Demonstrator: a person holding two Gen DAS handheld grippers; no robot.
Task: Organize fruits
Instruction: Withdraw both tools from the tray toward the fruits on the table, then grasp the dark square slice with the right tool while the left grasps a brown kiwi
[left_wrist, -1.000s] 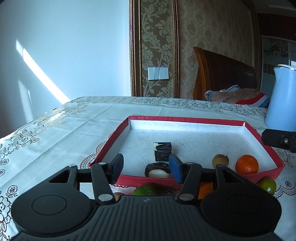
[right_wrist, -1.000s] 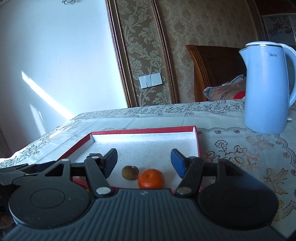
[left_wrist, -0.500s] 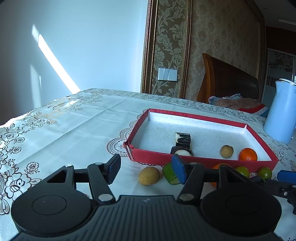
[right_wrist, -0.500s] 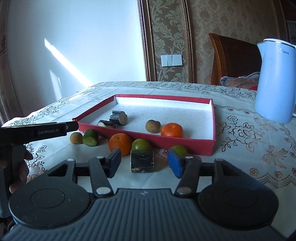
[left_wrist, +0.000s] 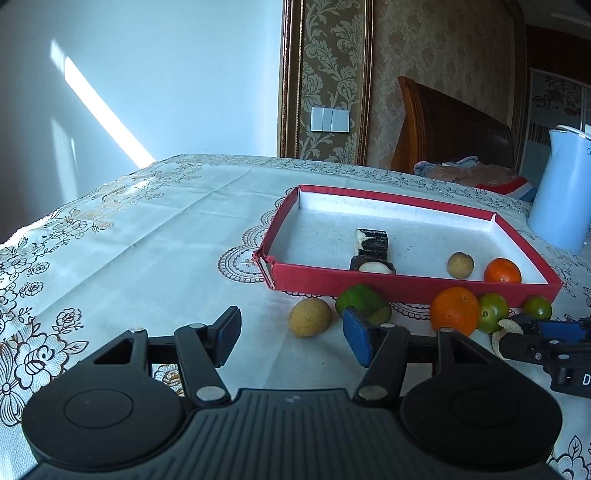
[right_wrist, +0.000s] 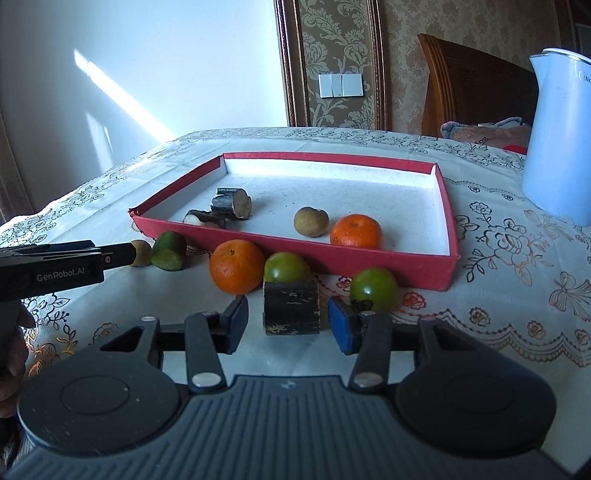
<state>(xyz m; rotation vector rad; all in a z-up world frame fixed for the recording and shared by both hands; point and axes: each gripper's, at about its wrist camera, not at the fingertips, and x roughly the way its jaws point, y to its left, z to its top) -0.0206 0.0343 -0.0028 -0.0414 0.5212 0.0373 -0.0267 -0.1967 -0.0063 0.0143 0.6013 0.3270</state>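
Note:
A red tray (left_wrist: 406, 287) (right_wrist: 448, 206) holds two dark sugarcane pieces (right_wrist: 232, 202), a brown longan (right_wrist: 311, 220) and an orange (right_wrist: 355, 231). In front of it on the cloth lie a longan (left_wrist: 309, 322), a green cut fruit (left_wrist: 364, 302), an orange (right_wrist: 236, 270) and two green tomatoes (right_wrist: 287, 267) (right_wrist: 373, 283). My right gripper (right_wrist: 288, 325) is open, with a dark sugarcane piece (right_wrist: 291, 308) standing between its fingers. My left gripper (left_wrist: 290, 338) is open and empty, just short of the longan.
A pale blue kettle (right_wrist: 559, 140) stands right of the tray. A wooden chair with folded cloth (left_wrist: 465, 173) is behind the table. The floral tablecloth (left_wrist: 122, 236) spreads to the left.
Both grippers have pulled back from the tray and lowered toward the fruits in front of it. The sugarcane piece now sits between my right fingers.

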